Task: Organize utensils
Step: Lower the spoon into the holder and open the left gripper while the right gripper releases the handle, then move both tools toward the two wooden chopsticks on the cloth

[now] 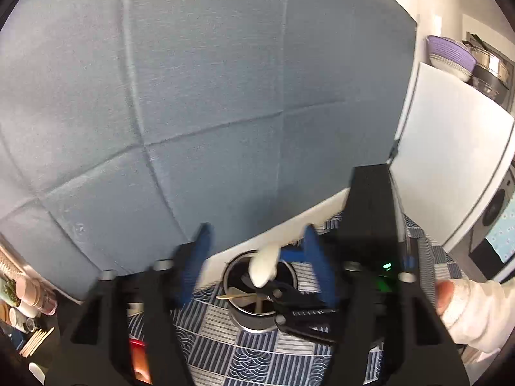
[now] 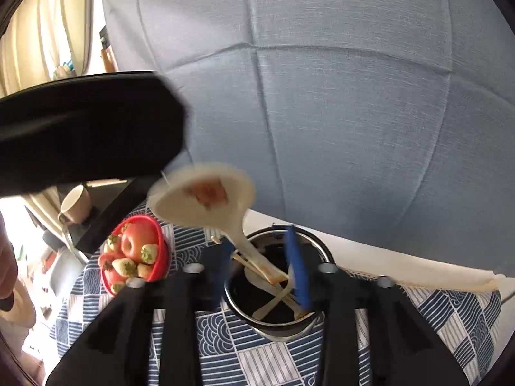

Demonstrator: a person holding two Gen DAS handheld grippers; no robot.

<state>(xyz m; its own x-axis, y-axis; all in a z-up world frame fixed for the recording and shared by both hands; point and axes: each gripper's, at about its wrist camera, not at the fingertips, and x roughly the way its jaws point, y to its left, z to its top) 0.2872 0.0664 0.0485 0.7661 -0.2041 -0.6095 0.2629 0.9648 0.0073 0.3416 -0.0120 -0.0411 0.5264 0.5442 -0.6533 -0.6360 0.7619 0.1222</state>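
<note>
A round metal utensil holder (image 1: 257, 318) stands on the blue patterned tablecloth; it also shows in the right wrist view (image 2: 289, 325). A cream rice paddle (image 2: 206, 196) leans in it, handle down, with wooden chopsticks (image 2: 254, 265) and other utensils inside. In the left wrist view the paddle (image 1: 264, 267) appears end-on above the holder. My left gripper (image 1: 257, 257) is open, its blue pads apart above the holder. My right gripper (image 2: 260, 263) is open over the holder's rim, one blue pad (image 2: 297, 273) inside it. The right gripper body (image 1: 370, 225) rises at right in the left wrist view.
A red bowl of strawberries and an apple (image 2: 135, 254) sits left of the holder, a beige mug (image 2: 75, 206) behind it. A blue-grey fabric backdrop (image 1: 209, 96) hangs behind the table. Wooden sticks and jars (image 1: 32, 321) lie at far left. Shelves with bowls (image 1: 450, 54) stand at right.
</note>
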